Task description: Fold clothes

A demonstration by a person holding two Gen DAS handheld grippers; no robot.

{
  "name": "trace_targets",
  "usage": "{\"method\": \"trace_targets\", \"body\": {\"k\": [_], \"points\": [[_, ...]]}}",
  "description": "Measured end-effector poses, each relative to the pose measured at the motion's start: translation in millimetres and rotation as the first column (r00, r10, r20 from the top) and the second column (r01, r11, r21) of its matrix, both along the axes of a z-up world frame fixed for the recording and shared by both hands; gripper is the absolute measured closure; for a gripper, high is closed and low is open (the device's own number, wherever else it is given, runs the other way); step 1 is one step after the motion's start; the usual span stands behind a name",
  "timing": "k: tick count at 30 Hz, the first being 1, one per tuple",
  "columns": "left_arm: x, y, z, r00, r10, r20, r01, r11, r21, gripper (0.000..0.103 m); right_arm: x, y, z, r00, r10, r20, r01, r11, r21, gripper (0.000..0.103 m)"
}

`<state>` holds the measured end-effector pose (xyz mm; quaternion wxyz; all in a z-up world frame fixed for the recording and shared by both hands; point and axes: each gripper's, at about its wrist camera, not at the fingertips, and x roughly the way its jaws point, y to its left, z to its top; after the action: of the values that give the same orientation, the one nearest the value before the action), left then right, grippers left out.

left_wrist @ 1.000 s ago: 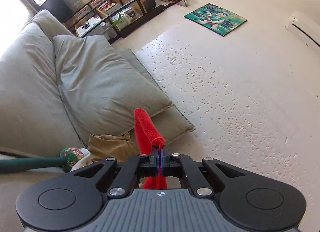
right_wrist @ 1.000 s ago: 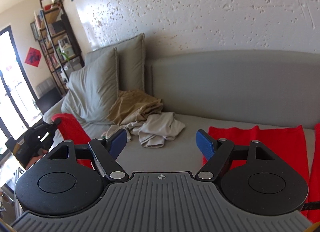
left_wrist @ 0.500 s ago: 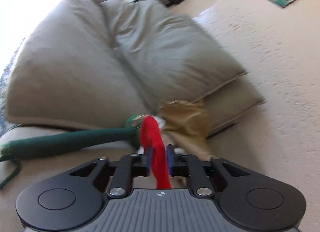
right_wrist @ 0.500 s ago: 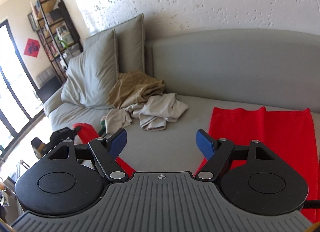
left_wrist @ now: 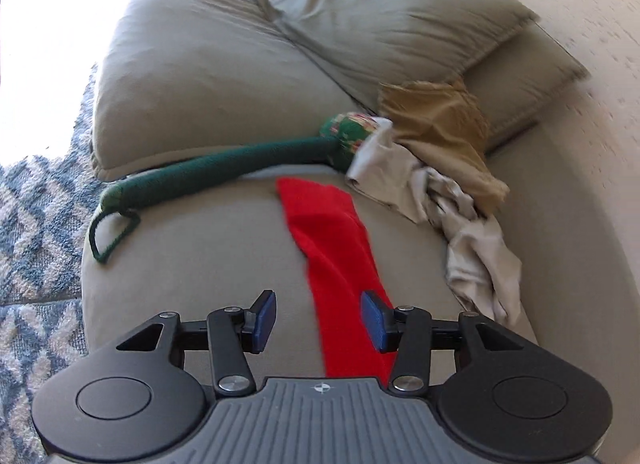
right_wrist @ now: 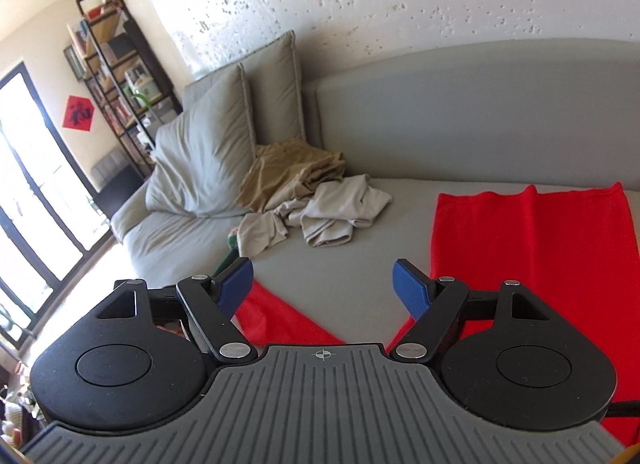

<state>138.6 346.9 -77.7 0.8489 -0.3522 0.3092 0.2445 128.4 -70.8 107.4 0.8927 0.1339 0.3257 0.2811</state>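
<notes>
A red garment lies flat on the grey sofa seat. In the left wrist view one long red sleeve (left_wrist: 332,248) runs away from my left gripper (left_wrist: 318,318), which stands open just above it with the cloth between its blue pads but not pinched. In the right wrist view the red body (right_wrist: 532,248) spreads at the right and the red sleeve (right_wrist: 276,320) shows at lower left. My right gripper (right_wrist: 324,284) is open over bare seat between them, holding nothing.
A pile of tan cloth (right_wrist: 296,172) and pale beige cloth (right_wrist: 332,212) sits by the grey cushions (right_wrist: 208,172). A green knitted item (left_wrist: 224,172) lies along the seat's end. A patterned rug (left_wrist: 36,232) lies below. Shelves (right_wrist: 116,76) stand far left.
My left gripper came down from the raised position, opened and let go of the red sleeve, which now lies flat on the seat. My right gripper stayed open and drifted slightly.
</notes>
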Motion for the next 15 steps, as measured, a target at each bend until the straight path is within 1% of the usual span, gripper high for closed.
{"method": "trace_targets", "body": {"k": [1,2,3,4,6,9,10,12,13,15], "points": [[-3,-21,6,0.998,-0.067,-0.020,0.068,0.997,0.032,0.058,-8,-4,2,1.000,0.002,0.000,-0.002,1.000,0.007,0.023],[-7,-42,11,0.990,-0.131,-0.046,0.134,0.989,0.061,0.056,-17,-8,3,1.000,0.007,-0.003,-0.007,1.000,0.008,0.022],[-12,-61,15,0.981,-0.181,-0.071,0.186,0.980,0.074,0.053,-25,-12,3,1.000,0.008,-0.007,-0.008,1.000,0.005,0.021],[-18,-79,18,0.971,-0.219,-0.093,0.226,0.972,0.070,0.051,-34,-18,2,1.000,0.004,-0.008,-0.004,1.000,0.011,0.021],[-32,-104,14,0.956,-0.268,-0.117,0.274,0.961,0.036,0.043,-51,-30,1,1.000,-0.003,-0.009,0.003,1.000,0.022,0.020],[-55,-139,6,0.931,-0.334,-0.145,0.335,0.942,-0.022,0.043,-77,-47,-1,1.000,-0.013,-0.012,0.014,0.999,0.040,0.020],[-59,-145,-2,0.932,-0.327,-0.155,0.324,0.945,-0.048,0.045,-85,-53,-2,1.000,-0.017,-0.013,0.018,0.999,0.046,0.018],[-63,-151,-22,0.944,-0.283,-0.168,0.268,0.958,-0.106,0.056,-102,-65,-3,1.000,-0.024,-0.015,0.025,0.998,0.057,0.018],[-65,-152,-30,0.954,-0.253,-0.160,0.235,0.964,-0.124,0.058,-111,-71,-4,0.999,-0.029,-0.016,0.030,0.997,0.065,0.017],[-69,-151,-39,0.972,-0.195,-0.133,0.176,0.974,-0.141,0.057,-123,-85,-7,0.999,-0.049,-0.018,0.051,0.994,0.093,0.018]]}}
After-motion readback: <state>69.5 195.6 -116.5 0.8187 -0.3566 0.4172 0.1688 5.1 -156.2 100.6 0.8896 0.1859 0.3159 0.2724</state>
